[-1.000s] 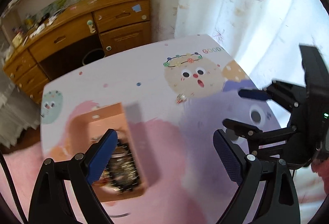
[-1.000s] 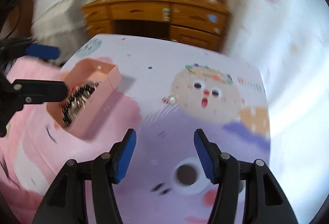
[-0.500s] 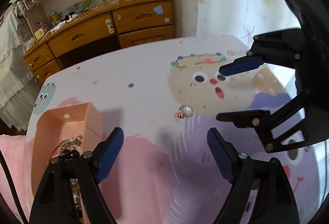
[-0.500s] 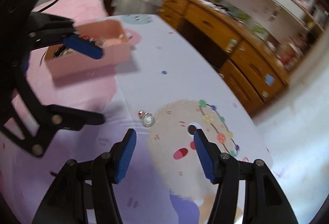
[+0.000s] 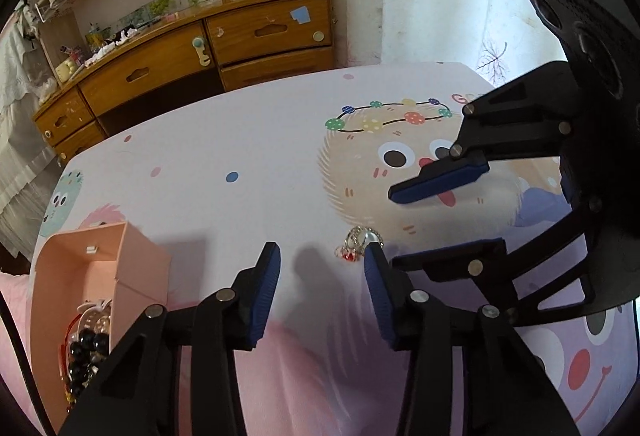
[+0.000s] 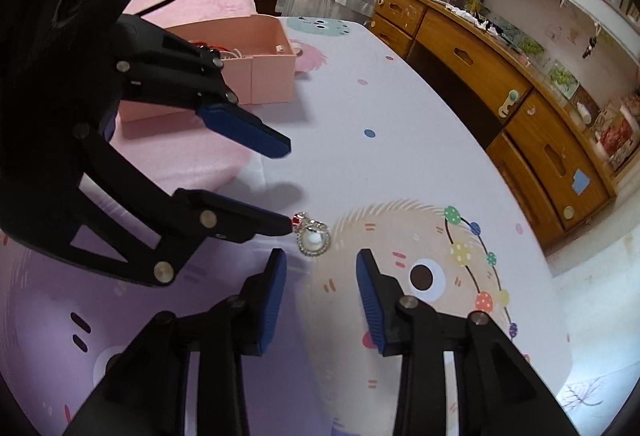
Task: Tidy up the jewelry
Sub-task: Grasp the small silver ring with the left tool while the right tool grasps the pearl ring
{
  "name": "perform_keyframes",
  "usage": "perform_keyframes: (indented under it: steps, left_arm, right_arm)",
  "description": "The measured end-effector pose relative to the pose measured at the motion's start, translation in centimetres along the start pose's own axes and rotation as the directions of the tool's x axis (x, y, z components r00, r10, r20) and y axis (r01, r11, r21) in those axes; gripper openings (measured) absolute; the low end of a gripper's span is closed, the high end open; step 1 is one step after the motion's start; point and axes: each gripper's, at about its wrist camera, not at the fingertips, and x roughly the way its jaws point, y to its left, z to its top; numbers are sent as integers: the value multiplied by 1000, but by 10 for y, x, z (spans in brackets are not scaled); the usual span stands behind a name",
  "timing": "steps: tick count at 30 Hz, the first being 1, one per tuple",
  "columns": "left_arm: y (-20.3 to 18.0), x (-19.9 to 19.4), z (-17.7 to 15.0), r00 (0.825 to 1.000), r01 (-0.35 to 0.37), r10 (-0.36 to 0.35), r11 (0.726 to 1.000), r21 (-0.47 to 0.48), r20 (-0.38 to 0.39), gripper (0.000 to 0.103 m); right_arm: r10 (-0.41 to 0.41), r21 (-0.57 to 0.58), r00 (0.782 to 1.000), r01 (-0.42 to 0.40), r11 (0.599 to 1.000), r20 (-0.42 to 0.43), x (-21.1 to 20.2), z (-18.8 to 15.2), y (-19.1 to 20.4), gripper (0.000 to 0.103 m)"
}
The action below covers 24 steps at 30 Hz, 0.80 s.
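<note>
With both grippers, left [image 5: 318, 268] and right [image 6: 320, 270], agape and empty beside the ring [image 6: 313, 239], pickup pends: close on it, then carry to the box [image 5: 132, 256].

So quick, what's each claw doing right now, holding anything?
Left claw: open, empty, beside the pearl ring.
Right claw: open, empty, near that ring.
</note>
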Motion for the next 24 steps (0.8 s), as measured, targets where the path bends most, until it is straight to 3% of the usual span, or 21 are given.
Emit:
perform_keyframes:
  steps: [3, 5, 11, 19, 24]
  left_arm:
    - [1, 6, 2, 999, 37, -37, 999, -1, -13, 25]
    - [1, 11, 1, 997, 75, -75, 997, -7, -31, 24]
    - [-1, 11, -2, 995, 98, -98, 995, 7, -20, 16]
    - [2, 15, 2, 990, 142, -142, 988, 56, -5, 15]
    - [5, 16, 4, 985, 171, -171, 984, 58, -3, 6]
  right_arm:
    - [17, 14, 1000, -17, 1000, 7, 3, -2, -3, 33]
    - [25, 13, 1000, -25, 1000, 15, 3, -2, -5, 33]
    - [44, -1, 999, -44, 999, 27, 5, -1, -7, 31]
    - [88, -15, 996, -87, 996, 35, 10, 2, -13, 28]
    - [111, -18, 993, -110, 994, 41, 12, 3, -17, 27]
